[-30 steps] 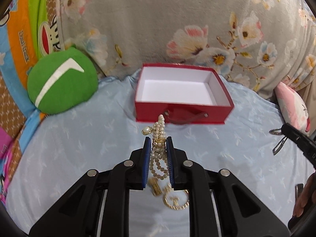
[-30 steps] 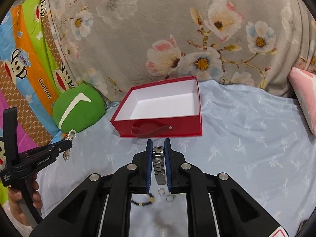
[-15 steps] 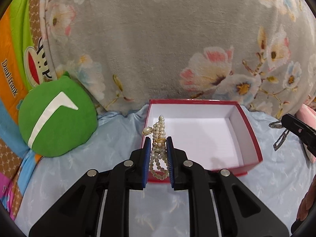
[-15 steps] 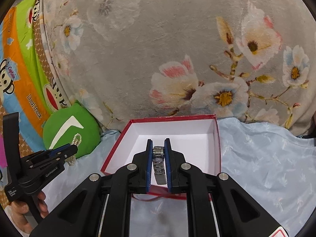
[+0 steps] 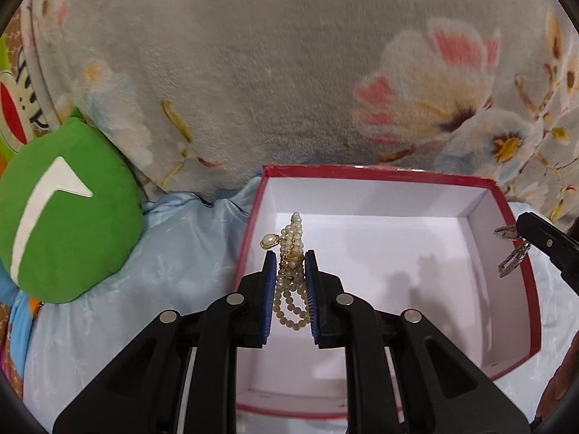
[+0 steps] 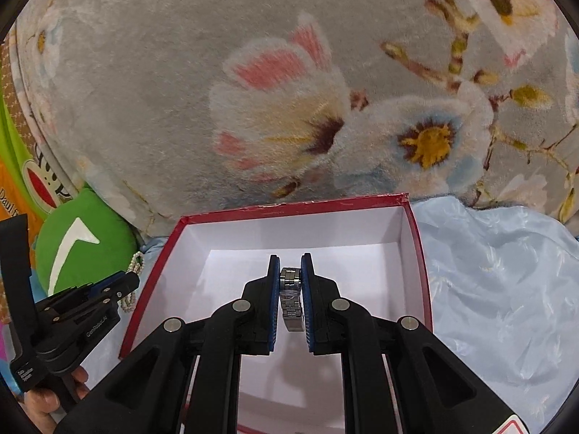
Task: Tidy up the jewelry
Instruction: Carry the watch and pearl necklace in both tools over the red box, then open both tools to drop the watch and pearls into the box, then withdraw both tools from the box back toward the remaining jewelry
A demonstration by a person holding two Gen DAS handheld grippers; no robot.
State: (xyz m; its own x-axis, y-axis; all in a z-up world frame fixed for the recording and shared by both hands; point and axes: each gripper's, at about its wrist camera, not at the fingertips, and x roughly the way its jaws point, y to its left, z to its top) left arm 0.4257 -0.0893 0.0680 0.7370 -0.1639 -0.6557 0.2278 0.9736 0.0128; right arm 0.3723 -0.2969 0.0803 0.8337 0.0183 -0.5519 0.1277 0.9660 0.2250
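Observation:
My left gripper [image 5: 290, 258] is shut on a pearl necklace [image 5: 289, 289] with gold clasps, held above the left part of the open red box [image 5: 398, 175], whose white inside holds nothing I can see. My right gripper [image 6: 290, 271] is shut on a silver metal watch [image 6: 290, 298], held above the middle of the same red box [image 6: 296, 208]. The right gripper also shows at the right edge of the left wrist view [image 5: 514, 238], with the watch band hanging. The left gripper shows at the lower left of the right wrist view [image 6: 132, 280], pearls dangling.
The box sits on a light blue sheet [image 6: 488, 271]. A grey floral blanket [image 5: 289, 72] rises right behind the box. A round green cushion [image 5: 61, 209] lies left of the box. A cartoon-print fabric [image 6: 21, 188] is at far left.
Both grippers have moved forward with their loads. They went from in front of the box to above its inside. The loose jewelry on the sheet has passed out of view.

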